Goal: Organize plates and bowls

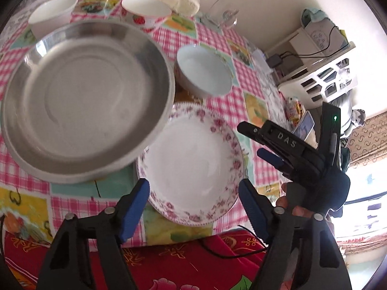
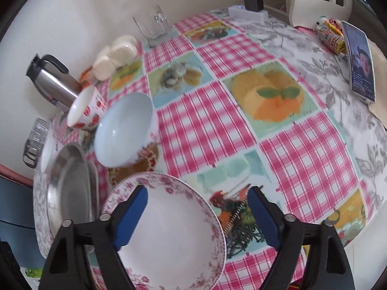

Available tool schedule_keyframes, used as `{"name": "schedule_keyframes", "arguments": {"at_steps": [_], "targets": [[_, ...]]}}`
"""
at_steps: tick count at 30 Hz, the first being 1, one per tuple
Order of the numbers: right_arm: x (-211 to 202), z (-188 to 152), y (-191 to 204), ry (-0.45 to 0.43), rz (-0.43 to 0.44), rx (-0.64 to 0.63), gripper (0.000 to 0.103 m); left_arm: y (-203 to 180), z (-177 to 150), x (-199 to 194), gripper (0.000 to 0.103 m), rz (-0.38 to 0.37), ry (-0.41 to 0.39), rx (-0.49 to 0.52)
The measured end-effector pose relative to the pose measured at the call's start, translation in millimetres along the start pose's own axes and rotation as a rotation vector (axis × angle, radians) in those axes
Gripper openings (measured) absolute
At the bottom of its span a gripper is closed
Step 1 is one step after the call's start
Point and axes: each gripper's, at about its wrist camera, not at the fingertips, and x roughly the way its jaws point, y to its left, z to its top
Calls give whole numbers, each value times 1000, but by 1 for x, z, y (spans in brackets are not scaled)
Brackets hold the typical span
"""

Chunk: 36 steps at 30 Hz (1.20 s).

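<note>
A steel flask lies by the wall beside white buns; a glass stands farther along, and a phone leans near a white rack.

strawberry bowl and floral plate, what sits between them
The pale blue bowl stands between the strawberry bowl and the floral plate, clearest in the right wrist view.

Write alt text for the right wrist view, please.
An open right gripper hangs over a floral-rimmed white plate on a pink checked tablecloth. A pale blue bowl, strawberry bowl and steel dish sit beyond.
</note>
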Motion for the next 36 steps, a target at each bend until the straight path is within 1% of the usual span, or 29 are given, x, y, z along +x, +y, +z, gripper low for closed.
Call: {"name": "schedule_keyframes", "arguments": {"at_steps": [2, 4, 5, 8, 10, 11, 13, 14, 16, 18, 22, 24, 26, 29, 32, 36], "targets": [[5, -2, -1, 21, -12, -1, 81, 4, -2, 7, 69, 17, 19, -14], [11, -4, -2, 48, -17, -2, 74, 7, -4, 11, 65, 32, 29, -26], [14, -4, -3, 60, -12, 2, 72, 9, -5, 13, 63, 34, 36, -37], [21, -7, -9, 91, -1, 18, 62, 16, -5, 20, 60, 37, 50, -65], [25, -9, -12, 110, 4, 26, 51, 19, -6, 22, 60, 47, 56, -78], [27, -10, -13, 117, 7, 29, 49, 22, -7, 24, 58, 53, 60, -89], [29, -12, -15, 127, 7, 34, 41, 25, -8, 27, 54, 59, 69, -101], [29, -13, -16, 130, 7, 36, 39, 27, -8, 28, 52, 61, 74, -105], [30, -14, -18, 134, 11, 39, 37, 28, -7, 30, 50, 62, 78, -108], [34, -11, -18, 139, 14, 37, 36, 31, -6, 33, 46, 67, 80, -118], [35, -11, -18, 138, 32, 42, 35, 39, -5, 40, 37, 70, 92, -151], [35, -11, -19, 137, 33, 36, 35, 42, -4, 44, 33, 75, 95, -160], [35, -12, -18, 135, 31, 27, 35, 45, -3, 49, 26, 71, 98, -172], [36, -11, -17, 133, 38, 20, 35, 50, -3, 54, 20, 72, 98, -191], [38, -10, -19, 131, 60, 20, 33, 51, -1, 56, 17, 71, 86, -199], [37, -11, -26, 122, 98, 26, 29, 51, 0, 59, 14, 69, 70, -204]]}}
